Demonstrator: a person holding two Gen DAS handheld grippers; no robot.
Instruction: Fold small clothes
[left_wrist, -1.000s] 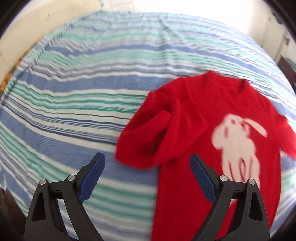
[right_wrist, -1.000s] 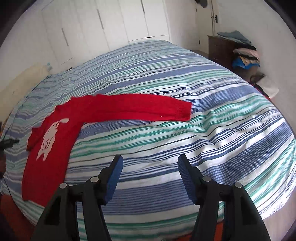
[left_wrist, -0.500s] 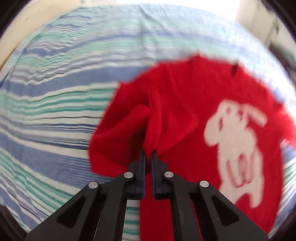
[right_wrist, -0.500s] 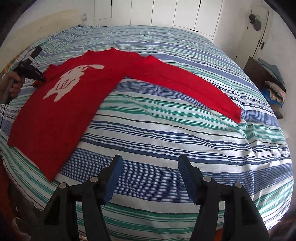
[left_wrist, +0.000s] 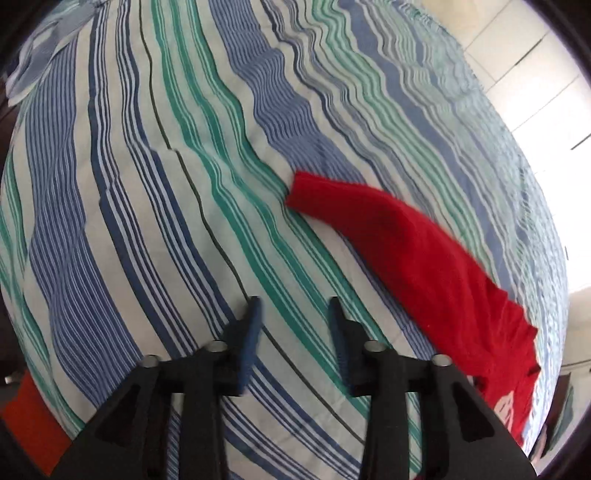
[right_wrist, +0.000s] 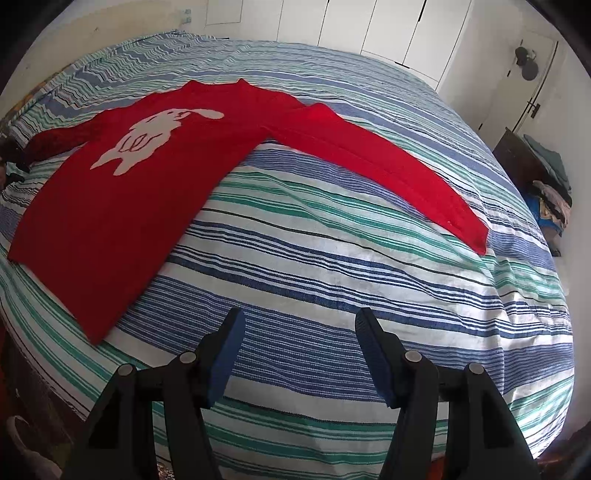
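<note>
A red sweater (right_wrist: 122, 199) with a white animal figure lies flat on the striped bed cover (right_wrist: 332, 266), both sleeves stretched out sideways. In the left wrist view one sleeve (left_wrist: 406, 243) lies straight, its cuff pointing up-left. My left gripper (left_wrist: 294, 306) is open and empty, hovering over bare cover to the left of that sleeve. My right gripper (right_wrist: 299, 317) is open and empty, above the cover in front of the sweater's hem and the other sleeve (right_wrist: 388, 162).
A dark dresser with piled clothes (right_wrist: 543, 177) stands right of the bed. White cupboard doors (right_wrist: 369, 29) line the far wall. A light blue cloth (left_wrist: 40, 48) lies at the bed's top left corner in the left wrist view.
My left gripper, shut on the bunched sleeve half a second ago, has pulled it out straight, let go and opened. The right gripper stayed open and came slightly closer to the sweater.
</note>
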